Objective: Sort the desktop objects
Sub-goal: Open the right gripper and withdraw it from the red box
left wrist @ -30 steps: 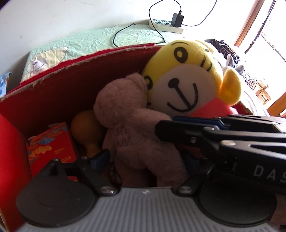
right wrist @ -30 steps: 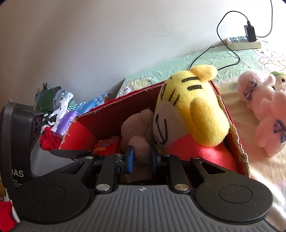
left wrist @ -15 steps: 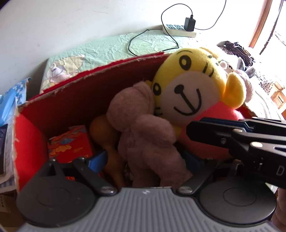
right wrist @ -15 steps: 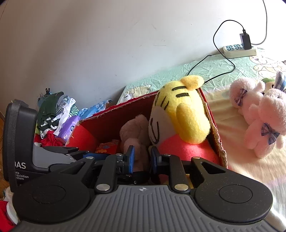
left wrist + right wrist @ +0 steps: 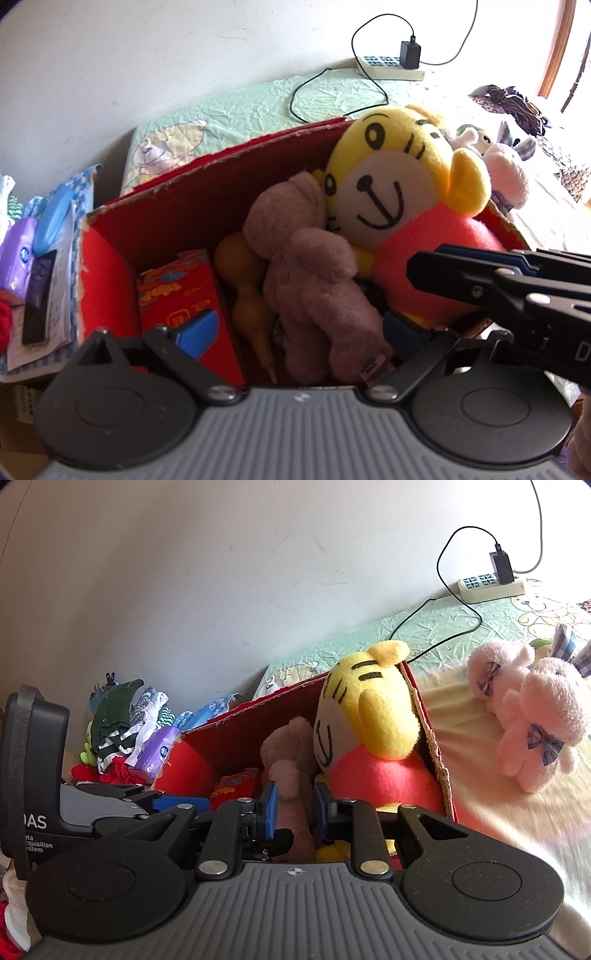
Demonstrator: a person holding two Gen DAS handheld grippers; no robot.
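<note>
Lies in the red cardboard box [image 5: 207,173]: brown teddy bear [image 5: 314,280], yellow tiger plush [image 5: 399,192] at its 2 o'clock. Straddles the bear, spread wide, released: left gripper [image 5: 299,332]. Hovers parted, apparently gripping nothing: right gripper [image 5: 293,808]. Pink bunnies [image 5: 532,709] outside, at 3 o'clock.

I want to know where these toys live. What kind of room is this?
Most likely a bedroom. A bed with a pale green cartoon sheet runs along the wall, pink plush bunnies lie on it, and folded clothes are piled beside the red box of stuffed toys.
</note>
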